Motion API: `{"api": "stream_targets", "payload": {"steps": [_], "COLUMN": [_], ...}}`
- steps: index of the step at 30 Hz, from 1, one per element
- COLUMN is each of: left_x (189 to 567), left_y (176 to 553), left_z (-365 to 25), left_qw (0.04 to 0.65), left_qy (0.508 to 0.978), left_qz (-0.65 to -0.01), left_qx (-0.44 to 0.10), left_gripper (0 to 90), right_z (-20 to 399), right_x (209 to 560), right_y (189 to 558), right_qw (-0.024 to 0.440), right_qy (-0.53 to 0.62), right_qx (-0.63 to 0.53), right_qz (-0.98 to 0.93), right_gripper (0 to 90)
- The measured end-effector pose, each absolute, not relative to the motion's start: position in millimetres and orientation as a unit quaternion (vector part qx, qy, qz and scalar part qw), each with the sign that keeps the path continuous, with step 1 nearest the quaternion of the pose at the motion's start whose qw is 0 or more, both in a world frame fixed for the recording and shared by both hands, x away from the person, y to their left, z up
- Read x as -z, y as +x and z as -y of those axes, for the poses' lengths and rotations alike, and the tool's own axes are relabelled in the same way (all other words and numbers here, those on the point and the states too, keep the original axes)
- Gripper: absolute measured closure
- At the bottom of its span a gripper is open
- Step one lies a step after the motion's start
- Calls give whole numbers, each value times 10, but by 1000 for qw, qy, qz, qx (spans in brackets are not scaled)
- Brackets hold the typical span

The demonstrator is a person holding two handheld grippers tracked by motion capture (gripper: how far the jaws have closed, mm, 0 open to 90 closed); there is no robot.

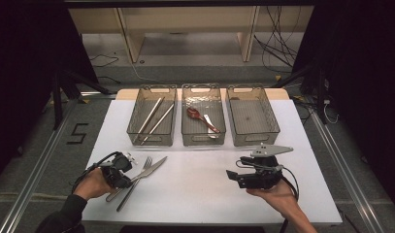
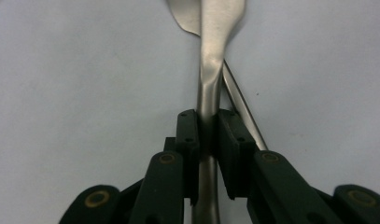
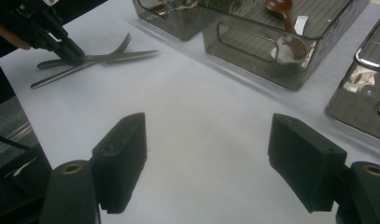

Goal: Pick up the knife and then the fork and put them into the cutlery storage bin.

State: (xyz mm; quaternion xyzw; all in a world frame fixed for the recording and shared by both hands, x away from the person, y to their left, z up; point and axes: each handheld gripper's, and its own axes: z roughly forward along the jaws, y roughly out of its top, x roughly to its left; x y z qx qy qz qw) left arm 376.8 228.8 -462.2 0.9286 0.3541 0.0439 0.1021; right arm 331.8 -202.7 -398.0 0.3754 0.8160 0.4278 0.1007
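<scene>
Left gripper view, knife (image 2: 210, 70) clamped between fingers (image 2: 187, 135)

Lab rig — black curtains (image 1: 25, 63), loose floor cables (image 1: 277, 46), taped table (image 1: 195, 194)

Silver knife (image 2: 210, 79) — black tool (image 2: 209, 133), white table (image 1: 200, 189)

The left gripper (image 1: 128, 175) sat at the lower left of the high view, held in the left hand (image 1: 94, 184), whose dark sleeve came in from the bottom left corner; its jaws were drawn in close together, pads pressing on a thin metal handle between them. The right gripper (image 1: 232, 177) lay at the lower right of the same view, cradled from beneath by the right hand (image 1: 277, 194), pointing toward the frame's left. In the right gripper view its own jaws stood wide apart.
</scene>
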Motion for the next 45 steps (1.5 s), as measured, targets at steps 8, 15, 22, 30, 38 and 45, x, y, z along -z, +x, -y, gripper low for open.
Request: {"api": "stream_targets", "payload": {"steps": [8,15,22,30,38,45], "left_x": [4597,4540,4443,4328,4263,4234], "left_y": [3752,3746,3710,3612,3521,3471], "left_z": [-2275,-2271,-2235,-2026,-1777,-1558], "left_qw": [117,130,148,161,166,170], "left_qy": [929,927,924,933,945,951], "left_qz": [-348,-349,-350,-319,-283,-257], "left_qx": [-46,-51,-45,-31,-7,16], "left_gripper": [792,792,792,792,792,791], "right_z": [2032,2040,2029,1924,1747,1540], "right_x": [3976,3972,3972,3960,3912,3920], "right_y": [3322,3318,3320,3298,3233,3165], "right_qw": [102,102,101,96,89,84], "right_qy": [376,377,376,357,312,271], "right_qx": [-428,-428,-430,-435,-448,-442], "right_qz": [-815,-815,-814,-821,-833,-851], "right_gripper": [292,292,292,285,283,283]}}
